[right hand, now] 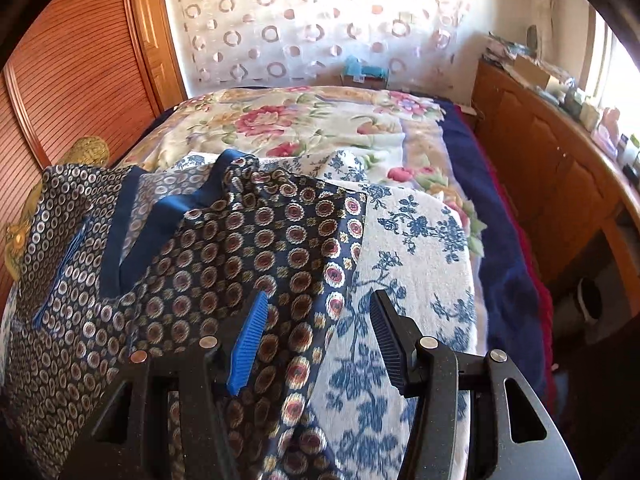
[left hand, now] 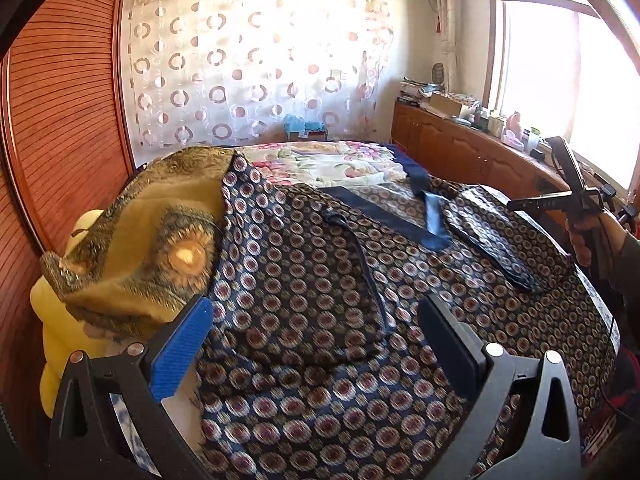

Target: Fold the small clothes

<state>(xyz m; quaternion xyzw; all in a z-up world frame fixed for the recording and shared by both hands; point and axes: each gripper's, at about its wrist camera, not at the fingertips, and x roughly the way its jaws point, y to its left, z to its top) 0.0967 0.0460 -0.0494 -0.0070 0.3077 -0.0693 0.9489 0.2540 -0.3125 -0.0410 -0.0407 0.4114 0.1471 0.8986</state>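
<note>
Both fingers spread over patterned garment (left hand: 304,280); blue-floral sheet (right hand: 420,240) — right view only.

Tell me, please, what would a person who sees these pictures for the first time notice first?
The eye goes first to the dark blue garment with small round medallions, spread over the bed and filling the middle of both views. Next comes the gold cloth lying at its left edge, and behind them the cream floral blanket at the far end of the bed. The open right gripper hovers over the garment's right edge.
</note>
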